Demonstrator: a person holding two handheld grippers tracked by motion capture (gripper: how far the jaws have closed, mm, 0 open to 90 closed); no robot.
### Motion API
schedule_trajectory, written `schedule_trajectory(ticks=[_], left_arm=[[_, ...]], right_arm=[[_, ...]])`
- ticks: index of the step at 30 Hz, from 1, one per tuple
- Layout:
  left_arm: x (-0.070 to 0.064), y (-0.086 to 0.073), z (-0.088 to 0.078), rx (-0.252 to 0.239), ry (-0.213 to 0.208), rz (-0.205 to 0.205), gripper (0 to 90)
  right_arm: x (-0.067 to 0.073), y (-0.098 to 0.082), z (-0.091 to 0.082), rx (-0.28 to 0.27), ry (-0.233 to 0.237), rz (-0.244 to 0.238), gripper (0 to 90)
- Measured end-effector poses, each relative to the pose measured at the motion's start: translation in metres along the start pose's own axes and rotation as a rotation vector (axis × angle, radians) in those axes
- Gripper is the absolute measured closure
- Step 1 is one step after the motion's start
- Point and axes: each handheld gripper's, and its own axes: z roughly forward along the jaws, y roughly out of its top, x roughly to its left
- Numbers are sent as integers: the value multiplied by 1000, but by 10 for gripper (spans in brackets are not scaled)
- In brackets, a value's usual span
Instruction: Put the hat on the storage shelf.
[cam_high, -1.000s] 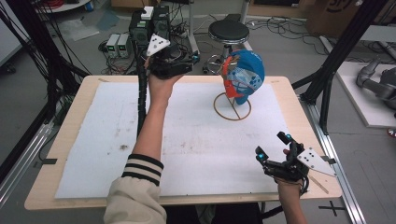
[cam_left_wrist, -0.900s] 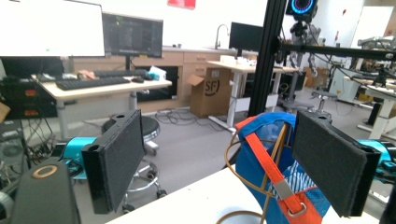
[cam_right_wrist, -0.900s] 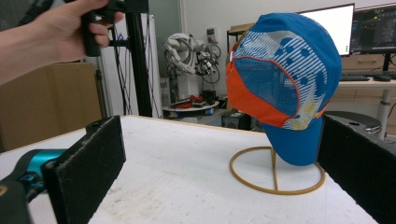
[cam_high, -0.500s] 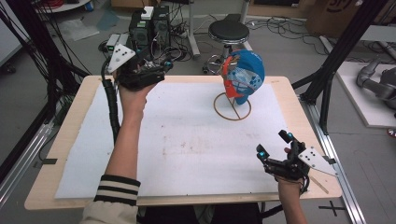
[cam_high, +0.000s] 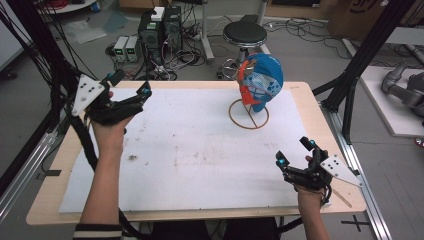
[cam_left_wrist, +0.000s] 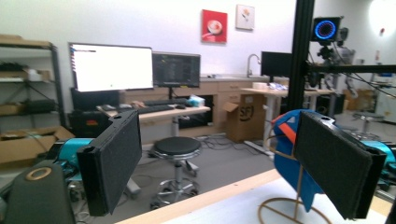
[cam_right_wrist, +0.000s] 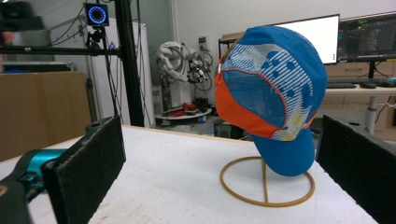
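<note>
A blue and orange cap (cam_high: 261, 80) hangs on a wire stand with a ring base (cam_high: 248, 117) at the far right of the table. My left gripper (cam_high: 132, 83) is held above the table's far left part, open and empty, pointing right toward the cap. In the left gripper view the cap (cam_left_wrist: 285, 158) sits partly behind the right jaw. My right gripper (cam_high: 294, 151) rests near the front right edge, open and empty. The right gripper view faces the cap (cam_right_wrist: 271, 88) and its stand (cam_right_wrist: 266, 186) between the spread jaws, some distance off.
A white mat (cam_high: 200, 150) covers most of the wooden table. A black stool (cam_high: 245, 35) and computer boxes (cam_high: 160, 25) stand on the floor beyond the far edge. Black frame posts (cam_high: 350, 85) rise at the right side.
My left gripper has swung from the far middle of the table to its far left and come a little nearer. The right gripper and cap have stayed put.
</note>
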Motion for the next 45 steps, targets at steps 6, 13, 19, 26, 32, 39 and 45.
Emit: schedule_trajectory(ticks=[6,13,19,26,32,39,45], left_arm=[[14,-7,-33,-1,55,11,156],[28,-21,-66,14,125,32,156],[36,-38,-89,25,183,18,156],[34,-63,-108,46,207,11,156],[32,-88,-123,58,223,-19,154],[30,-99,-132,64,240,-15,154],[27,-104,-132,70,239,-10,154]], right_arm=[[-2,0,3,2,-11,4,13],[-5,-1,6,18,-27,-28,13],[-9,2,3,14,-54,-36,13],[-15,1,-1,20,-95,-36,13],[-17,2,-1,13,-110,-35,13],[-19,-4,6,26,-118,-24,13],[-18,-7,10,30,-119,-18,13]])
